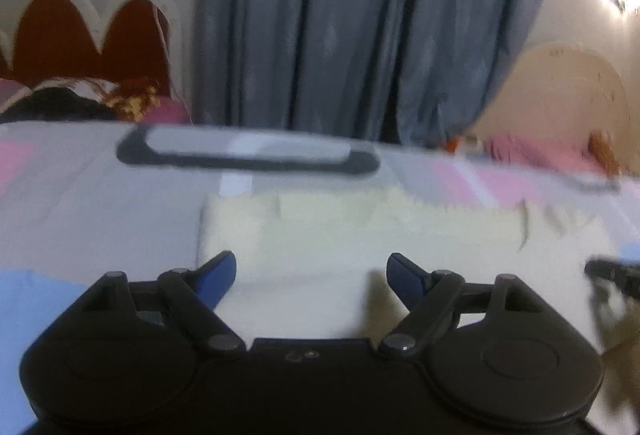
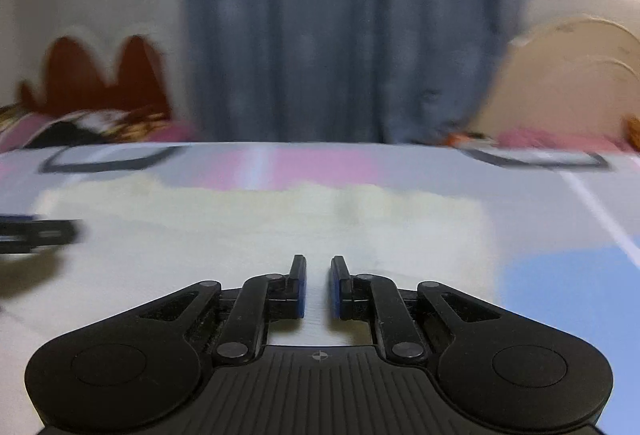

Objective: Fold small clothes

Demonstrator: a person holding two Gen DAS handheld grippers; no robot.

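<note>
No container shows in either view; the cream garment [image 1: 360, 235] lies flat on a bedsheet [image 1: 80, 203] patterned in pink, grey and pale blue blocks. In the left wrist view the garment fills the middle and right of the frame, its far edge ragged and blurred, with a thicker layer along its upper part; whether that is a fold cannot be told. In the right wrist view it spreads across the middle band [image 2: 260, 211], pale and soft-textured.

The left gripper [image 1: 311, 273] hangs over the garment's near edge with its blue-padded fingers [image 1: 218, 275] spread wide, holding nothing. The right gripper [image 2: 318, 285] is low over the cloth, fingers nearly parallel with a narrow gap, nothing visibly between them.

Beyond the sheet's far edge hangs a blue curtain [image 1: 340, 27]; bare sheet lies at lower left of the left view and lower right of the right view.
</note>
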